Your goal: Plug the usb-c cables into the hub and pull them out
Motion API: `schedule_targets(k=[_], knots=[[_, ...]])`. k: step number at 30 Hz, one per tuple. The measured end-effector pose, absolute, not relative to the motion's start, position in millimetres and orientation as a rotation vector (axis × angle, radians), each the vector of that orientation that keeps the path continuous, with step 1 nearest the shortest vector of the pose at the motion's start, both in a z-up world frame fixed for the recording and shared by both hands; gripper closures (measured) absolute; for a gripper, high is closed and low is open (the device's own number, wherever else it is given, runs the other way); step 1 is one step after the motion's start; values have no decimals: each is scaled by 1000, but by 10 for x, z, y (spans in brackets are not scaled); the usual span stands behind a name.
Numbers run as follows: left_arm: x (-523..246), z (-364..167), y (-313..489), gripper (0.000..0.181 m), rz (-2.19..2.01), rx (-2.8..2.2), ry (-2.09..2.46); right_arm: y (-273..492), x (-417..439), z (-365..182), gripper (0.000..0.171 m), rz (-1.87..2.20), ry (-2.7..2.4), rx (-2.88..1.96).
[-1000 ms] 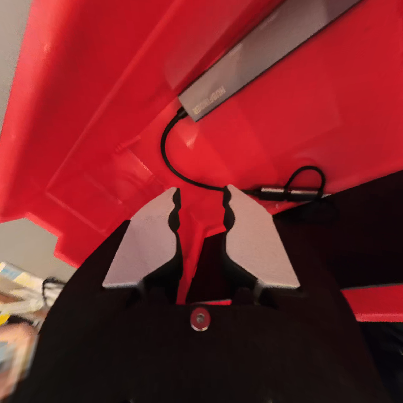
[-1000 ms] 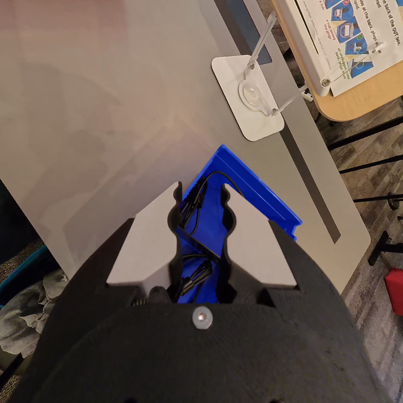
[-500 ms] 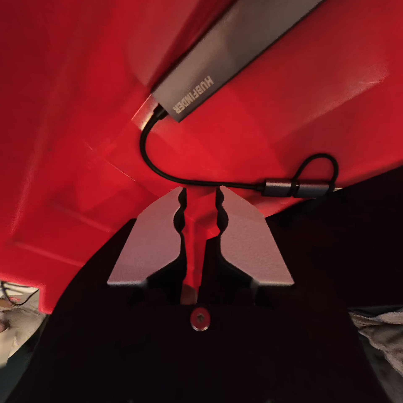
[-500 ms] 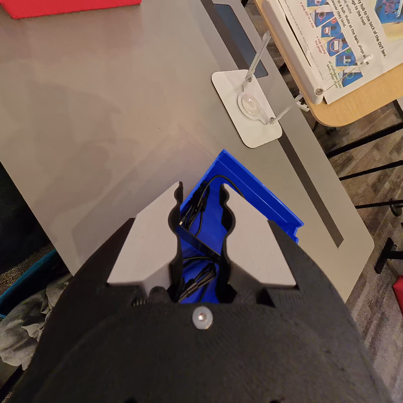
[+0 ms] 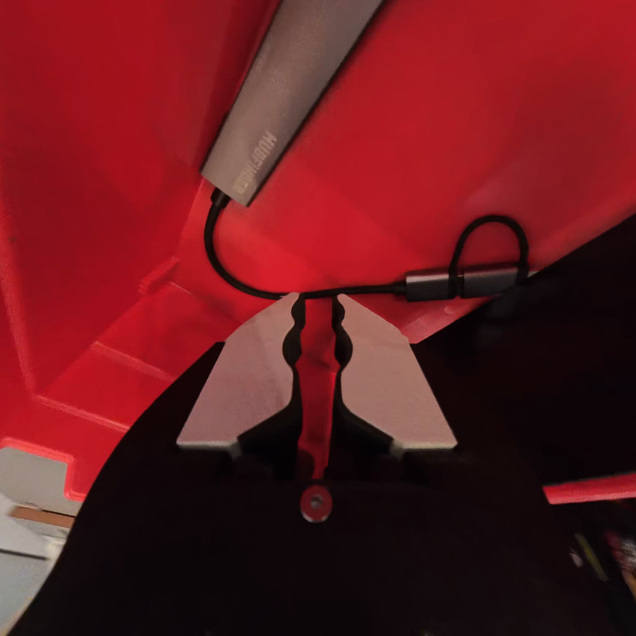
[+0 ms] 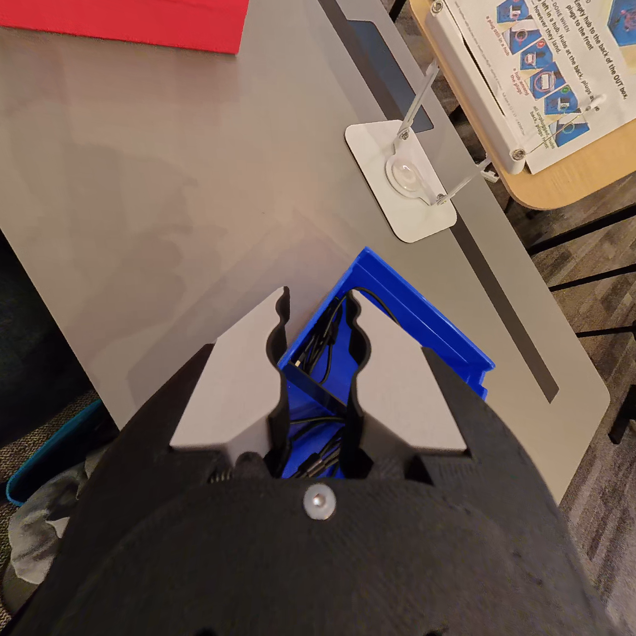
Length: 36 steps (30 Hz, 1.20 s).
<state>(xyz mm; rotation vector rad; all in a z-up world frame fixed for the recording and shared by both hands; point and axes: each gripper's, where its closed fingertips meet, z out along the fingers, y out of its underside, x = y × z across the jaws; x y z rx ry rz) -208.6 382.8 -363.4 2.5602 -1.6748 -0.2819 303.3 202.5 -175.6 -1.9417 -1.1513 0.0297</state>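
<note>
The left claw (image 5: 318,303) is down inside a red bin (image 5: 430,144). Its two fingers stand a little apart, with a narrow gap, and hold nothing. The bin's thin red edge shows in that gap, but I cannot tell if the fingers touch it. At 12 o'clock from the claw lies the grey hub (image 5: 275,113), long and flat, slanting up toward 1 o'clock. A short black cord (image 5: 220,254) comes out of the hub's near end, bends down and runs right past the fingertips. It ends at 3 o'clock in a grey plug (image 5: 457,285) with a small black loop (image 5: 492,241) on top.

The right claw (image 6: 316,299) hangs over a blue bin (image 6: 423,323) on a grey table (image 6: 155,172). Its fingers are wide apart and empty. Black usb-c cables (image 6: 323,340) lie bunched inside the blue bin, right under the claw, with a dark divider (image 6: 316,385) across the bin. At 11 o'clock, far off, a red bin corner (image 6: 137,24) sits on the table. At 1 o'clock is a white stand (image 6: 399,179), and past it a sheet of paper (image 6: 557,69) on a wooden board (image 6: 557,179).
</note>
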Motion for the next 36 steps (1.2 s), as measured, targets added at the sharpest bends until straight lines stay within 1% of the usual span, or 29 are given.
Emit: schedule_targets(k=[1,3,5,8,9,13,16,19,22,23,28,32,36], knots=[[-2031,-3630,3834,164,-286,2526,-1740,2022,3019,-1761,141,29,-1153,-1943],[-1903,-3611,3845,149,-272,2480,-1859,2012,3001,-1776,141,31,-1157,-1948],[-1866,-3563,3852,133,-296,2513,-1796,2006,2997,-1796,141,27,-1161,-1954],[-1869,-3518,3876,136,-347,2645,-1570,2005,2992,-1793,141,26,-1163,-1952],[-1824,-3509,3839,133,-300,2684,-1523,2009,2990,-1788,141,27,-1161,-1949],[-1653,-3490,3784,133,-69,2897,-1268,2018,2962,-1782,141,46,-1158,-1936],[-1717,-3515,3858,135,-39,2971,-1091,2015,2925,-1782,141,59,-1160,-1924],[-1861,-3613,3835,146,-162,2858,-1035,2000,2896,-1774,141,69,-1156,-1914],[-1815,-3644,3833,165,-170,2790,-1039,1972,2896,-1756,141,77,-1140,-1907],[-1808,-3648,3840,168,-164,2781,-1042,1964,2899,-1749,141,80,-1135,-1904],[-1812,-3652,3847,173,-49,2829,-1020,1937,2926,-1749,141,92,-1121,-1901],[-1825,-3619,3836,175,-85,2874,-1086,1922,2961,-1771,141,86,-1126,-1912],[-1777,-3475,3859,177,-69,2933,-1122,1927,2957,-1789,141,87,-1126,-1919]])
